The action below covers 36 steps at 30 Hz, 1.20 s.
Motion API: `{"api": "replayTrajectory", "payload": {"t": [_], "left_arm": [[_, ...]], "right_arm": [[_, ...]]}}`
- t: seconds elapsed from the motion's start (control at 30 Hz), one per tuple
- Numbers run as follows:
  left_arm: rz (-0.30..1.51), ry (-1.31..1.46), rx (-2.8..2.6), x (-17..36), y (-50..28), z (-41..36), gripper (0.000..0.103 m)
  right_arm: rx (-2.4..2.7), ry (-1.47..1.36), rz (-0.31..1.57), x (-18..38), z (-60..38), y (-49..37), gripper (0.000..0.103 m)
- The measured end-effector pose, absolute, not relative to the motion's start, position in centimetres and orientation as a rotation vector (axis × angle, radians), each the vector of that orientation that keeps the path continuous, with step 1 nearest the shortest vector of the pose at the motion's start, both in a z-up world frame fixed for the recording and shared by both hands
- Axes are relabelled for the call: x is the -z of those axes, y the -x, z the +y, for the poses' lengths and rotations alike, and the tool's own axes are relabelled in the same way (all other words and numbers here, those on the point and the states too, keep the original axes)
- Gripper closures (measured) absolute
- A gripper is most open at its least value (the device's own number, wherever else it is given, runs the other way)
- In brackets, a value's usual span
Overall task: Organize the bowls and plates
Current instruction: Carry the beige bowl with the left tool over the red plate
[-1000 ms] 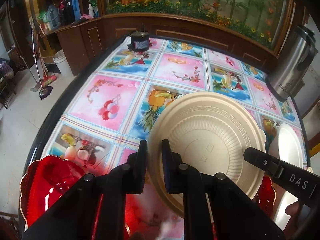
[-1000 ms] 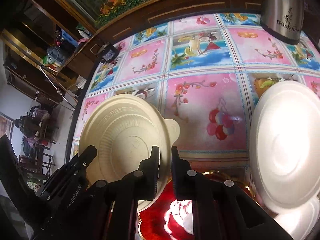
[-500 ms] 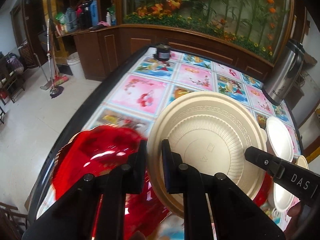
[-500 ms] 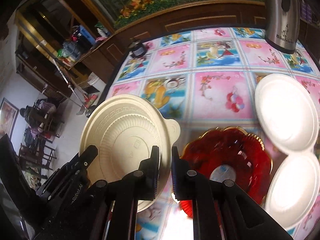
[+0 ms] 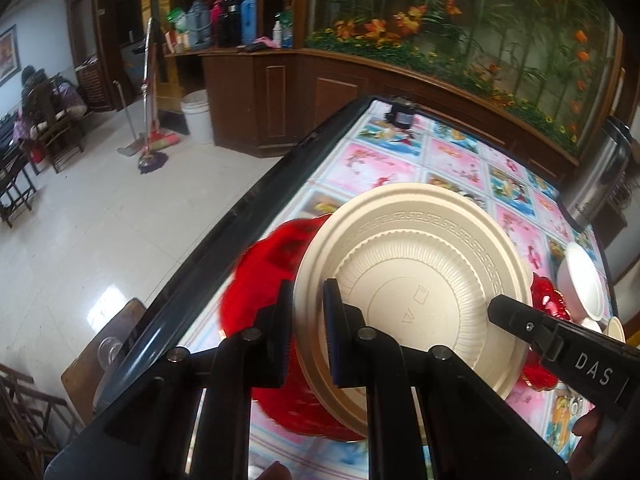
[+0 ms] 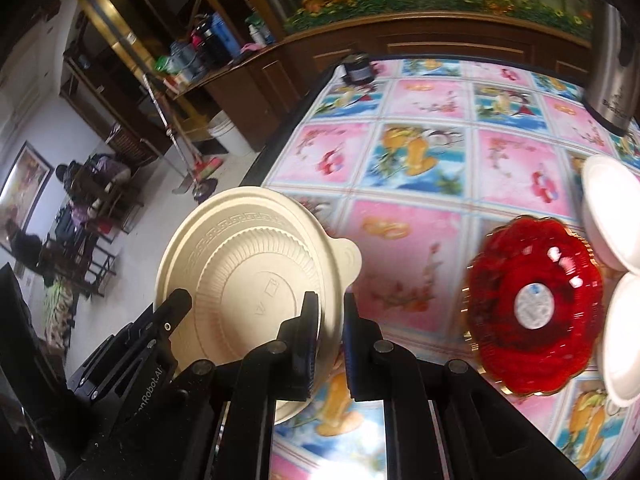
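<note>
A cream ribbed bowl (image 5: 416, 264) hangs in the air, tilted, its underside toward the cameras. My left gripper (image 5: 308, 312) is shut on its left rim. My right gripper (image 6: 330, 320) is shut on the opposite rim, beside the bowl's small tab; the same bowl (image 6: 248, 280) fills the left of the right wrist view. Beneath the bowl a red glass plate (image 5: 260, 280) lies near the table's left edge. A second red plate (image 6: 536, 312) sits to the right, next to stacked white bowls (image 6: 612, 208).
The table's dark edge (image 5: 224, 236) runs along the left, with tiled floor beyond it. A steel urn (image 5: 600, 176) stands at the far right. A small dark jar (image 5: 402, 114) sits at the far end, and a wooden chair (image 5: 100, 352) stands below the near-left corner.
Both grippers have carried the cream bowl to the left, toward the table's edge. The red plates have slid rightward in both views. Both grips on the rim are unchanged.
</note>
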<state>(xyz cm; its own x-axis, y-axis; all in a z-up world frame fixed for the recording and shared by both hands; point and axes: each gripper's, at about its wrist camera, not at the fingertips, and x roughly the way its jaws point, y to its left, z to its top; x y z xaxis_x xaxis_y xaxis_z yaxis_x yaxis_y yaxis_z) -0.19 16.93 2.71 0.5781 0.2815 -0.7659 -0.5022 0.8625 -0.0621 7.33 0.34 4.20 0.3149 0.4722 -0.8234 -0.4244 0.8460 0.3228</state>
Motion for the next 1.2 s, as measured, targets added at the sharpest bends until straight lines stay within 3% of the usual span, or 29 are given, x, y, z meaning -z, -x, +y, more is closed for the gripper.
{"api": "replayTrajectory", "payload": {"t": [0.4, 1.2], "left_arm": [[0.903, 0.293, -0.493, 0.7, -0.2, 18.5, 0.091], [0.930, 0.282, -0.523, 2.2, -0.2, 19.3, 0.090]], "right_arm": [[-0.592, -0.007, 1.180, 0.1, 3.0, -7.6, 0.092], [-0.590, 0.023, 1.216, 2.1, 4.5, -8.0, 0.090]]}}
